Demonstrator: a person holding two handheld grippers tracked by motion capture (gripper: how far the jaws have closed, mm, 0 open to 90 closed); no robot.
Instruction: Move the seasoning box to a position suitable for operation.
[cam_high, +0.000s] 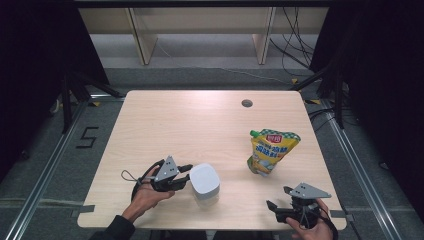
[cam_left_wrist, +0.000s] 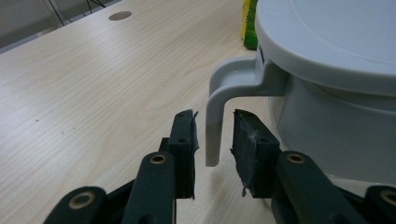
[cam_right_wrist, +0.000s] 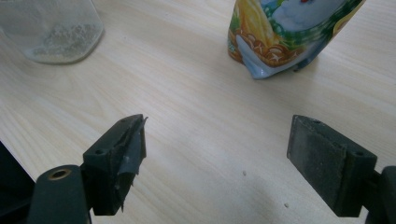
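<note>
Left gripper (cam_high: 187, 176): at about seven o'clock on the table, pointing toward three o'clock. In the left gripper view its jaws straddle the jug's handle (cam_left_wrist: 219, 109); the left pad (cam_left_wrist: 187, 140) looks to touch it, the right pad (cam_left_wrist: 247, 142) stands just off, so the grip isn't made.
Right gripper (cam_high: 280, 200): near five o'clock at the table's front edge, jaws spread wide with nothing between them, aimed toward the pouch.
Table (cam_high: 200, 120): pale wood, with a round cable hole (cam_high: 246, 103) toward one o'clock.
Jug (cam_high: 205, 182): white lidded plastic container at six o'clock, upright, with grainy white contents at the bottom showing in the right gripper view; its handle faces nine o'clock.
Pouch (cam_high: 270, 150): yellow-green stand-up pack with a green cap, at three to four o'clock, well apart from the jug.
Step in hand: probably taking the jug by its handle. Best to centre the handle's downward leg between the pads and pinch high, near the lid, so the jug doesn't swing.
In the way: nothing between jaws and handle; the thin, open-ended handle could slip out downward.
</note>
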